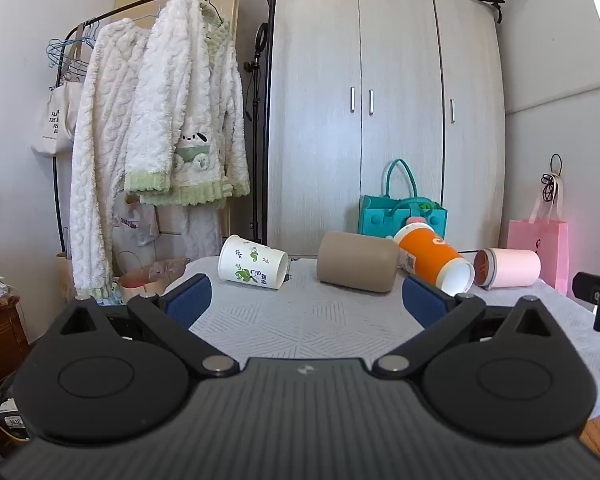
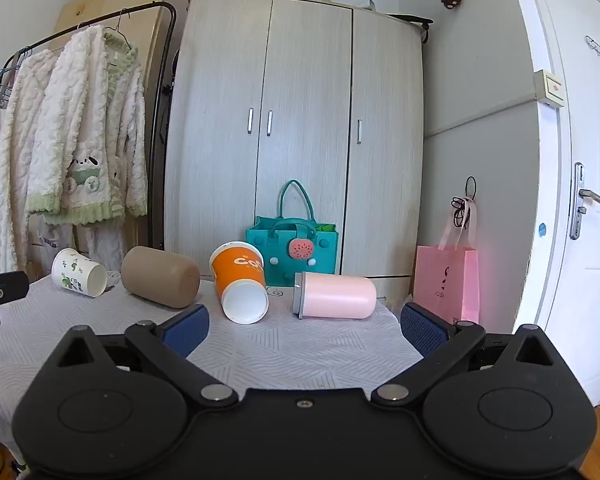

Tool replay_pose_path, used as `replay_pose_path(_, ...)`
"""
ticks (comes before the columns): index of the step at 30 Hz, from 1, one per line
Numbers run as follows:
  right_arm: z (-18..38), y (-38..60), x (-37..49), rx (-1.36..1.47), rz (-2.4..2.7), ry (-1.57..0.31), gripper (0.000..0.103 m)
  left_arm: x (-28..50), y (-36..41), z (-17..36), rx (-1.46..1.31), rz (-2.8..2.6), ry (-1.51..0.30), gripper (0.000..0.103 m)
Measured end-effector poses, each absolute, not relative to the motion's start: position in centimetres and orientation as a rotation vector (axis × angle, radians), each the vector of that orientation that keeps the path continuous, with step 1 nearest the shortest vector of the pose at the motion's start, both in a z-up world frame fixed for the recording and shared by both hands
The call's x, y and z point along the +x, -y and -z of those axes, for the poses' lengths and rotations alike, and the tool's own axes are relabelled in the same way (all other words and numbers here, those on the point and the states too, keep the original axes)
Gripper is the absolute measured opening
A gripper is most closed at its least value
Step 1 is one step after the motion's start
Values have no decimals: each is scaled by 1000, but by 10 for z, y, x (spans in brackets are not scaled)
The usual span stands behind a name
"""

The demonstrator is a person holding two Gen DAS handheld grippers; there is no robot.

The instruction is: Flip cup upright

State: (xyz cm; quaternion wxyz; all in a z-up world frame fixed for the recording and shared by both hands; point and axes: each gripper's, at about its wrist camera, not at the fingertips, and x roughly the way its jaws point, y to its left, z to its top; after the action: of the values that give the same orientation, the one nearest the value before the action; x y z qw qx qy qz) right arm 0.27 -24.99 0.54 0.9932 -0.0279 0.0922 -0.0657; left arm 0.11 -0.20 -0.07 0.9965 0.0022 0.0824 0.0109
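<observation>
Four cups lie on their sides along the far part of the table with the pale patterned cloth (image 1: 300, 320), seen from the left wrist. Leftmost is the white paper cup with green leaf print (image 1: 253, 262), mouth facing right. Next to it, apart, lies the plain tan cylindrical cup (image 1: 356, 262). The orange paper cup with a white rim (image 1: 434, 260) is tilted, its mouth toward the camera and its base touching or just beside the tan one. Farthest right is the pale pink cylindrical cup with a grey rim (image 1: 508, 266), mouth facing left. The left gripper (image 1: 306, 300) hangs over the near cloth, blue-padded fingers (image 1: 188, 300) spread wide, nothing between them. Behind the table stand a teal felt handbag (image 1: 400, 216), a pink paper gift bag (image 1: 540, 248), a grey three-door wardrobe (image 1: 380, 120) and a black clothes rack with white fleece robes (image 1: 160, 140).

From the right wrist, the same four cups show: leaf-print cup (image 2: 80, 272) far left, tan cup (image 2: 160, 276), orange cup (image 2: 240, 284) centred with its mouth low and forward, pink cup (image 2: 336, 294) just right of it, not touching. The right gripper (image 2: 304, 328) is also spread wide and empty, its fingers (image 2: 186, 328) short of the orange and pink cups. A white door with a metal handle (image 2: 580, 200) is at right.
</observation>
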Motion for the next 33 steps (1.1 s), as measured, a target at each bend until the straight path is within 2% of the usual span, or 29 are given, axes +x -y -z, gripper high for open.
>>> replay_pose_path(33,-3,246,4,-54,96,-227,103,-6,-18,2,-108,53,-141,103)
